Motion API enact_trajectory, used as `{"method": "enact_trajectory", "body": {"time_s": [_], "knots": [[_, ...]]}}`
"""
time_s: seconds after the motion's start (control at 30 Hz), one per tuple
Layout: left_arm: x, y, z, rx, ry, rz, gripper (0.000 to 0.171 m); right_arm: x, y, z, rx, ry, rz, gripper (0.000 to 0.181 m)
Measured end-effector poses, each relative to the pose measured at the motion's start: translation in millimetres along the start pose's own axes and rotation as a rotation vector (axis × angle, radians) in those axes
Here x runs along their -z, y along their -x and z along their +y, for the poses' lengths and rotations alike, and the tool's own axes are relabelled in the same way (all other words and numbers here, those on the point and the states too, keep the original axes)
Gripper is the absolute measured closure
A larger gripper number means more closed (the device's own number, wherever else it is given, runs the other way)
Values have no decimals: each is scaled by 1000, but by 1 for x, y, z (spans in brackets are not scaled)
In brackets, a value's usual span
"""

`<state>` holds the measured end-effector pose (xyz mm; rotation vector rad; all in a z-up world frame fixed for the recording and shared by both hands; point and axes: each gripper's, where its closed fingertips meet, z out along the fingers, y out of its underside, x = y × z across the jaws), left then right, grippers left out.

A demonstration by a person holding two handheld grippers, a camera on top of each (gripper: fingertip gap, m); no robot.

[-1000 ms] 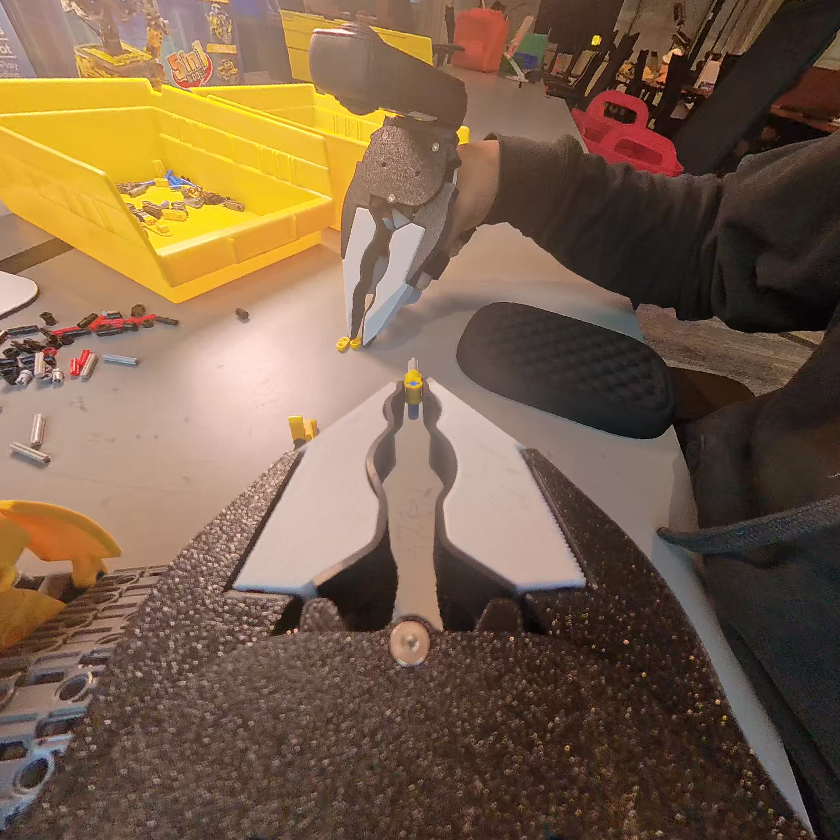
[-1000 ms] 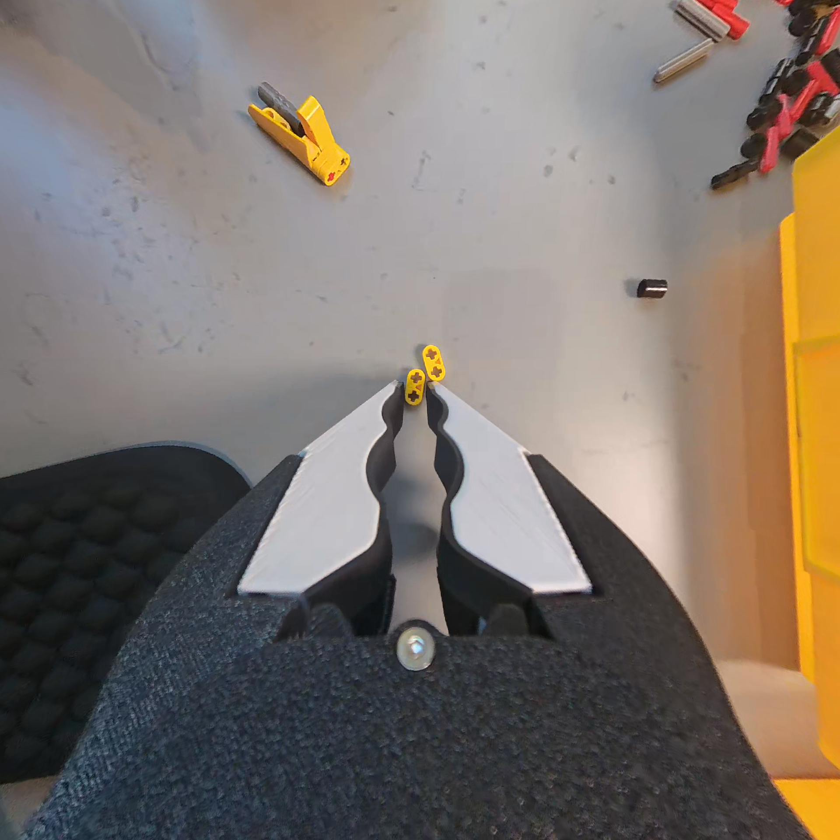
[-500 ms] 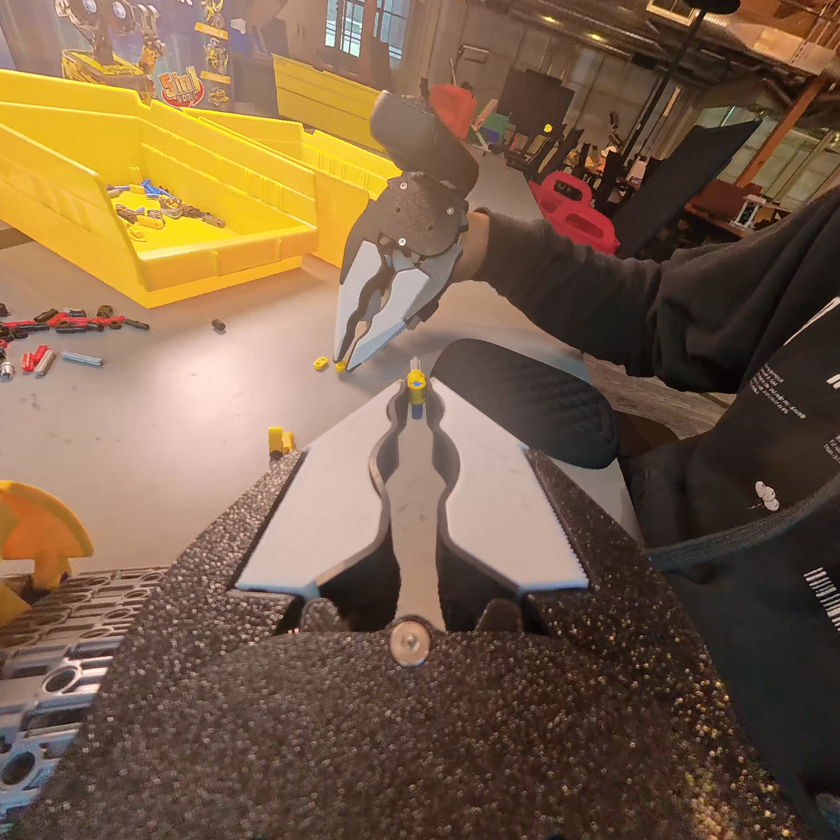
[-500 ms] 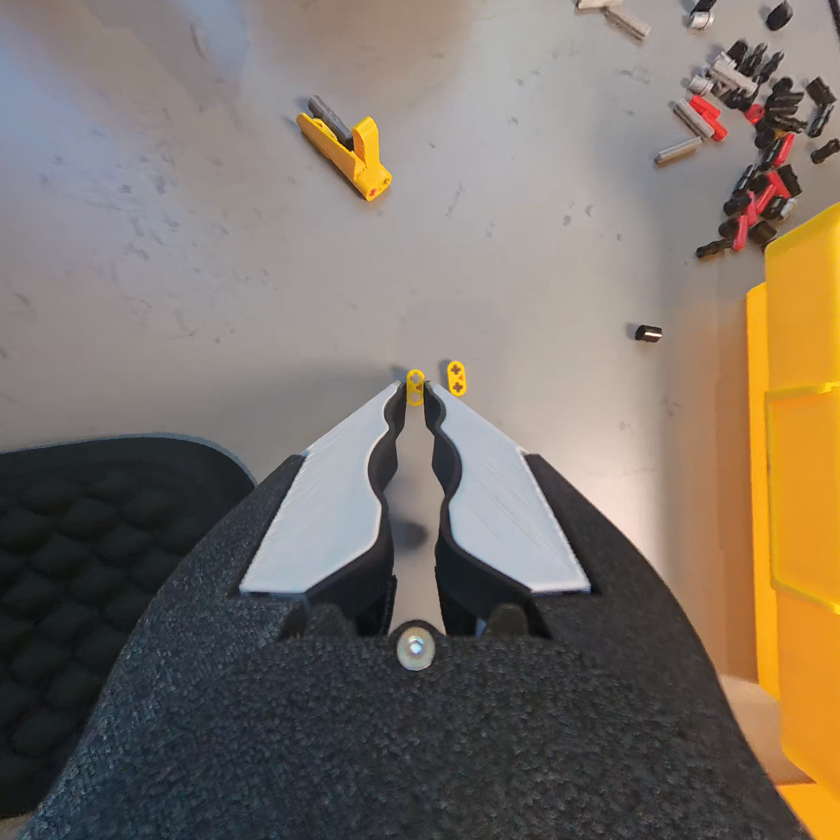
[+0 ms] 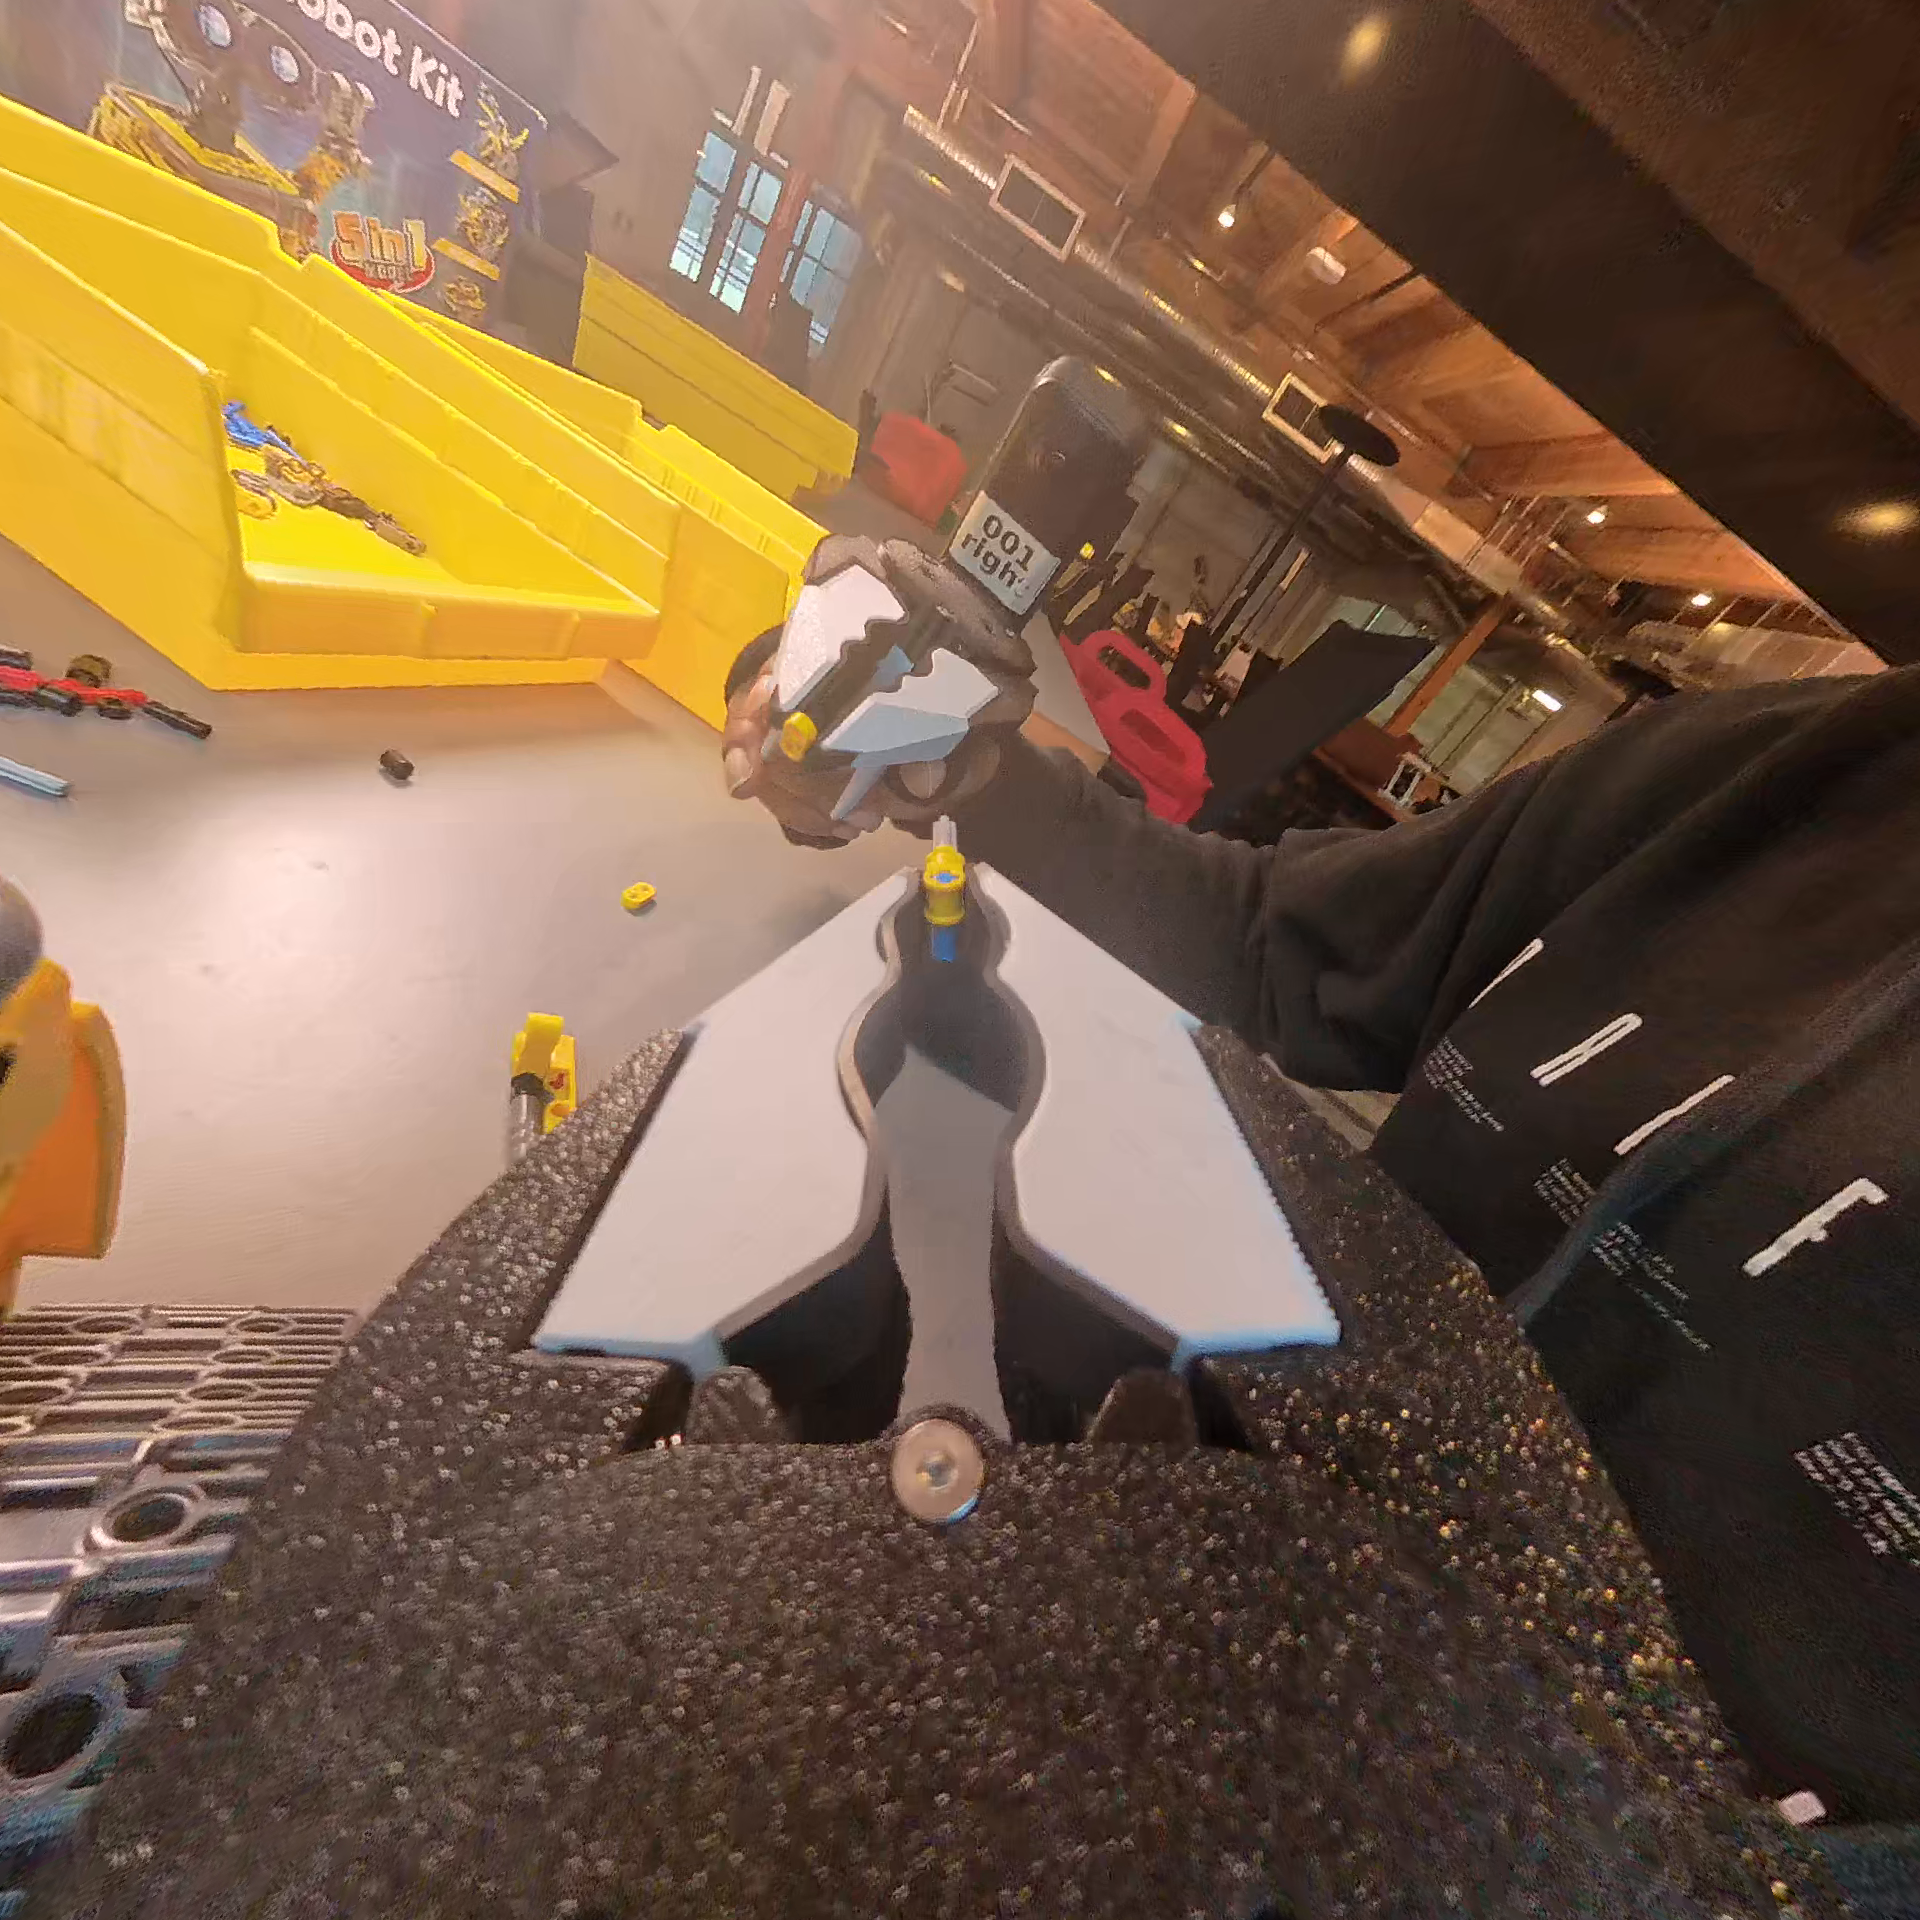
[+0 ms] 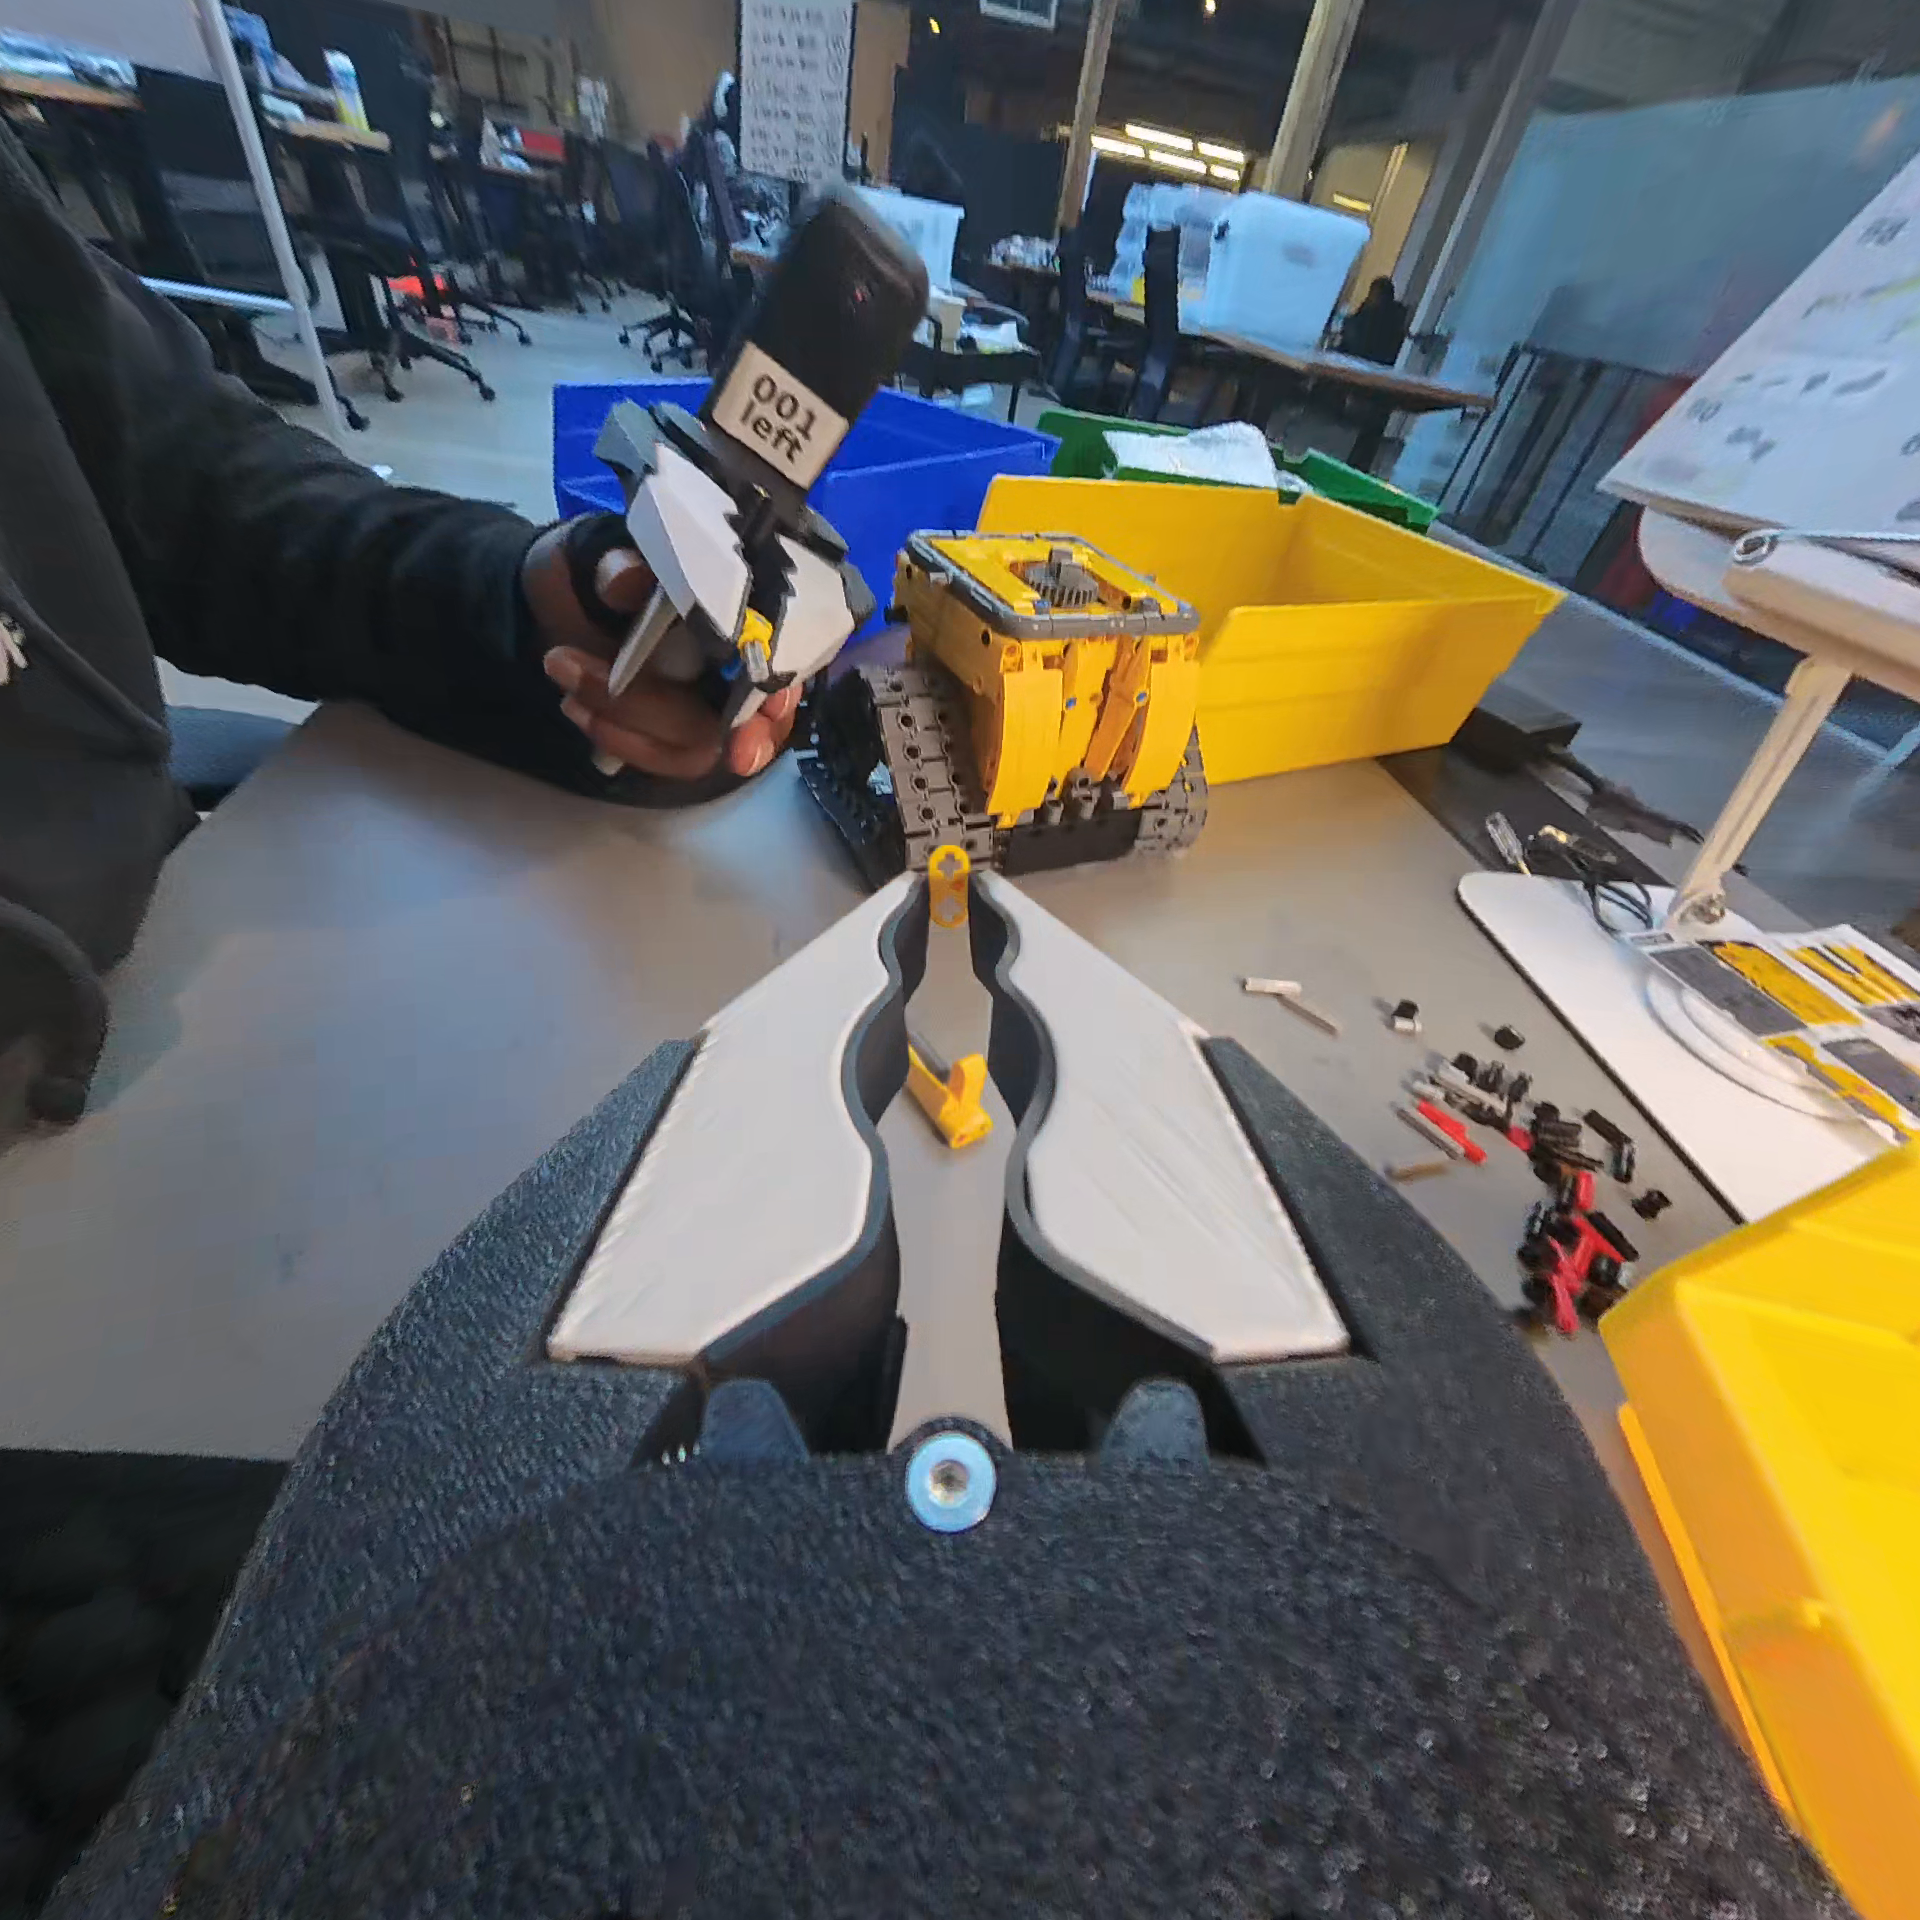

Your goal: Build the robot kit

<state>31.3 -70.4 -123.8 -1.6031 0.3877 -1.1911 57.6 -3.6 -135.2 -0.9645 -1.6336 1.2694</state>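
My left gripper (image 5: pixel 943 875) is shut on a small yellow, blue and grey pin piece (image 5: pixel 943 906) and holds it above the grey table (image 5: pixel 312 997). My right gripper (image 6: pixel 948 879) is shut on a small yellow two-hole link (image 6: pixel 948 900), also lifted off the table. The two grippers face each other, tips close but apart. The right gripper shows in the left wrist view (image 5: pixel 821 740), and the left gripper shows in the right wrist view (image 6: pixel 750 652). A second yellow link (image 5: pixel 638 896) lies on the table.
A yellow tracked robot model (image 6: pixel 1039 707) stands behind the right gripper's tips. A yellow part with a grey pin (image 6: pixel 948 1101) lies on the table. Loose black and red pins (image 6: pixel 1548 1174) lie to the right. Yellow bins (image 5: pixel 343 540) and a paper stand (image 6: pixel 1766 997) line the table. My hands' fingertips stand some 8 cm from each other.
My right gripper closed on one yellow link, lifted it off the table and swung up to face the left gripper. The other link stayed down. My left gripper tilted upward, still holding its piece.
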Motion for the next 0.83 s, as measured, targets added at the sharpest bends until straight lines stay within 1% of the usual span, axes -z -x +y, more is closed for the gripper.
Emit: {"method": "enact_trajectory", "body": {"time_s": [0.1,0.2,0.3,0.33,0.47,0.63,0.83], "knots": [[0,-2,-2,67,-21,35,166,-3,1,-17,1,-85,-21,174],[0,-6,-8,203,-70,115,166,-4,9,-41,-9,-197,-65,174],[-2,-16,-13,357,-125,224,166,-5,26,-58,35,-241,-117,174],[-4,-20,-15,391,-138,253,164,-6,33,-63,45,-253,-138,174],[-12,-37,-17,487,-159,348,167,-10,52,-71,65,-280,-195,174],[-18,-46,-20,584,-192,393,166,-6,62,-81,21,-335,-258,174],[-25,-50,-26,638,-243,379,166,1,61,-89,-67,-418,-316,174]]}}
